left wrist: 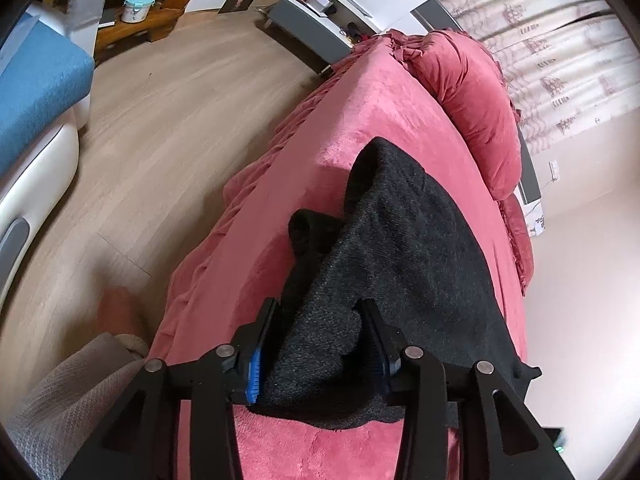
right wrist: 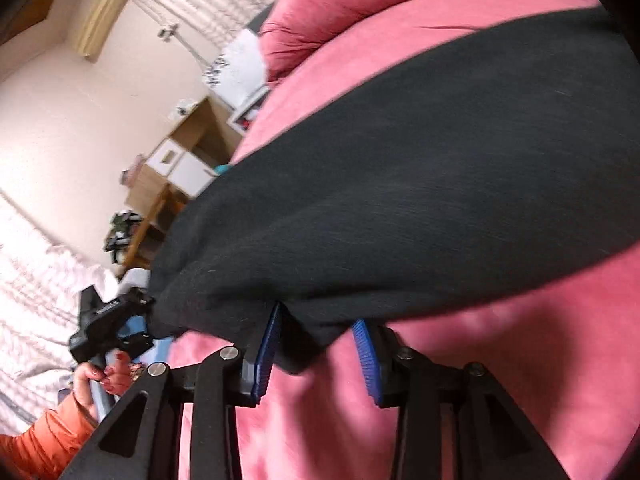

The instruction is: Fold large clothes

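Note:
A large dark grey knit garment [left wrist: 408, 248] lies stretched along a bed covered in pink plush fabric [left wrist: 360, 108]. My left gripper [left wrist: 320, 320] has its blue-padded jaws around one bunched end of the garment, lifting it off the bed. In the right wrist view the same garment [right wrist: 420, 160] spans the frame, and my right gripper [right wrist: 320, 328] has its jaws around the garment's near edge. The left gripper [right wrist: 108, 328] also shows there at the far left, on the garment's other corner, with a hand on its handle.
Red pillows [left wrist: 480, 96] lie at the head of the bed. Wood floor [left wrist: 160, 128] runs on the left, with a blue and white chair [left wrist: 36, 92] and a grey and white nightstand [left wrist: 316, 20]. A wooden desk [right wrist: 180, 152] stands by the wall.

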The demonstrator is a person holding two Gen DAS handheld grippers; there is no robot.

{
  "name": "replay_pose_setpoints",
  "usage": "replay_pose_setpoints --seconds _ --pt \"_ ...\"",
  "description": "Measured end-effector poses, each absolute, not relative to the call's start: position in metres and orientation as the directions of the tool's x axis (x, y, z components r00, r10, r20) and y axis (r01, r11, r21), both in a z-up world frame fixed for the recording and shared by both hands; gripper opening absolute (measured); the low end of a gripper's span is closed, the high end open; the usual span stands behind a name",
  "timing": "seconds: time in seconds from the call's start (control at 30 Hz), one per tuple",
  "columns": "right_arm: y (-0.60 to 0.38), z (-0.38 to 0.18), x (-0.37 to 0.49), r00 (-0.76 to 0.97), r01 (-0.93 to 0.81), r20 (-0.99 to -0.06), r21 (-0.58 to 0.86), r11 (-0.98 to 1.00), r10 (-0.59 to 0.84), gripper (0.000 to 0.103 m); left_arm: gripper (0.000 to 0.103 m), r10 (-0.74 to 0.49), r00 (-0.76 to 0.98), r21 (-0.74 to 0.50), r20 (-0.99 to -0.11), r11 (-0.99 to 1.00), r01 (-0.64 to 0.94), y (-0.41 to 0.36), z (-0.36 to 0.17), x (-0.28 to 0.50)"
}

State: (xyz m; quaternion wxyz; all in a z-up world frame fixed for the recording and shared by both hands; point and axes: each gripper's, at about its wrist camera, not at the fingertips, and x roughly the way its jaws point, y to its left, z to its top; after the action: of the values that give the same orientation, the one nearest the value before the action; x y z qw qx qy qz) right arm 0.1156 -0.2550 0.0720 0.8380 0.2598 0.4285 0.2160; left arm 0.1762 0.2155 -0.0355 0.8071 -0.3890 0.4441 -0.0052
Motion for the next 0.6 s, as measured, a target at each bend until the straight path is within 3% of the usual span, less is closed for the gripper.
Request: replay_pose_setpoints --seconds 0.03,0.07,0.17,0.2,0.3,0.37,0.4,0.43,0.6 --pt "-0.252 0.080 0.120 0.540 -0.153 -0.594 0.627 0.764 0.596 0.013 0.043 -0.355 0.604 -0.630 -0.714 0.702 -0.332 0.215 -0.035 0.177" --pt "-0.257 0.090 0.121 0.547 -0.165 -0.562 0.655 0.738 0.621 0.010 0.043 -0.355 0.603 -0.625 -0.714 0.710 -0.323 0.215 -0.034 0.176" --pt "-0.281 0.142 0.105 0.573 -0.308 -0.326 0.764 0.566 0.752 0.005 0.045 -0.350 0.603 -0.614 -0.717 0.726 -0.308 0.214 -0.036 0.176" --pt "-0.282 0.155 0.100 0.559 -0.354 -0.317 0.744 0.566 0.766 0.002 0.045 -0.349 0.604 -0.613 -0.717 0.728 -0.307 0.213 -0.037 0.176" --pt "-0.278 0.168 0.089 0.490 -0.409 -0.426 0.658 0.632 0.761 0.002 0.051 -0.352 0.605 -0.626 -0.714 0.708 -0.327 0.216 -0.042 0.175" --pt "-0.275 0.145 0.089 0.449 -0.344 -0.573 0.598 0.724 0.686 0.015 0.054 -0.363 0.605 -0.643 -0.709 0.685 -0.342 0.218 -0.044 0.173" --pt "-0.273 0.133 0.086 0.444 -0.306 -0.637 0.553 0.775 0.630 0.031 0.056 -0.364 0.603 -0.645 -0.710 0.680 -0.349 0.219 -0.044 0.172" --pt "-0.272 0.125 0.083 0.436 -0.282 -0.669 0.533 0.797 0.602 0.036 0.060 -0.361 0.600 -0.642 -0.714 0.681 -0.354 0.219 -0.044 0.171" --pt "-0.243 0.095 0.072 0.404 -0.237 -0.703 0.537 0.810 0.585 0.041 0.069 -0.350 0.614 -0.647 -0.708 0.671 -0.363 0.218 -0.042 0.166"
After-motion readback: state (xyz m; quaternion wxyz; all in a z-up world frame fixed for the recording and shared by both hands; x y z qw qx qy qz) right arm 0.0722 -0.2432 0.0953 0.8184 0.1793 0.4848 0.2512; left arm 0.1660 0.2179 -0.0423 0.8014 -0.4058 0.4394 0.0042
